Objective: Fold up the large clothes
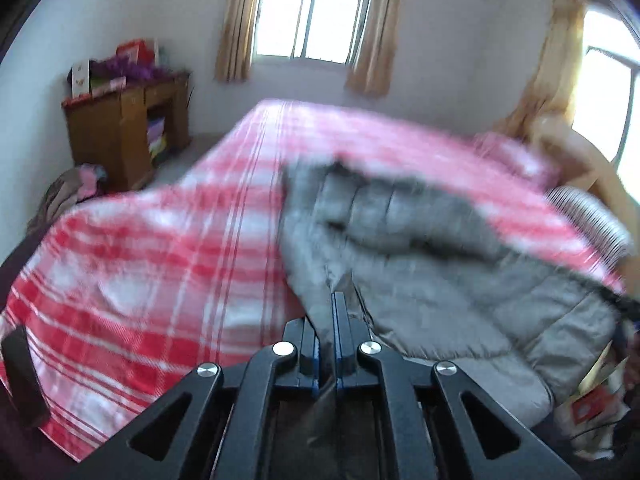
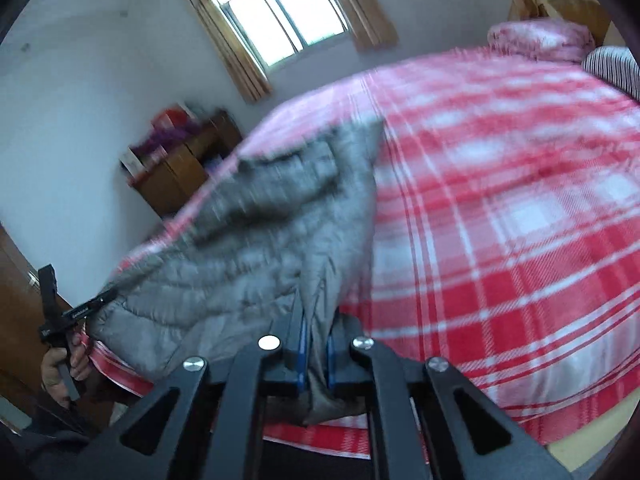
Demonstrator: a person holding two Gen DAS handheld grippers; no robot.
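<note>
In the left view a red-checked bed (image 1: 160, 240) fills a curtained room, the grey quilted jacket (image 1: 420, 248) blurred across it, its edge pinched by the left gripper (image 1: 339, 300); in the right view the right gripper (image 2: 316, 320) pinches another fold above the bed.

No text could be read with certainty. In the right wrist view, small white lettering stood on the black bar of the left gripper (image 2: 86, 310), at the grey jacket's (image 2: 240, 248) lower left edge; too small and blurred to make out. In the left wrist view, cards and boxes on the wooden cabinet (image 1: 120, 136) and a red packet (image 1: 588, 408) right of the jacket (image 1: 420, 264) bore print, none of it legible.
</note>
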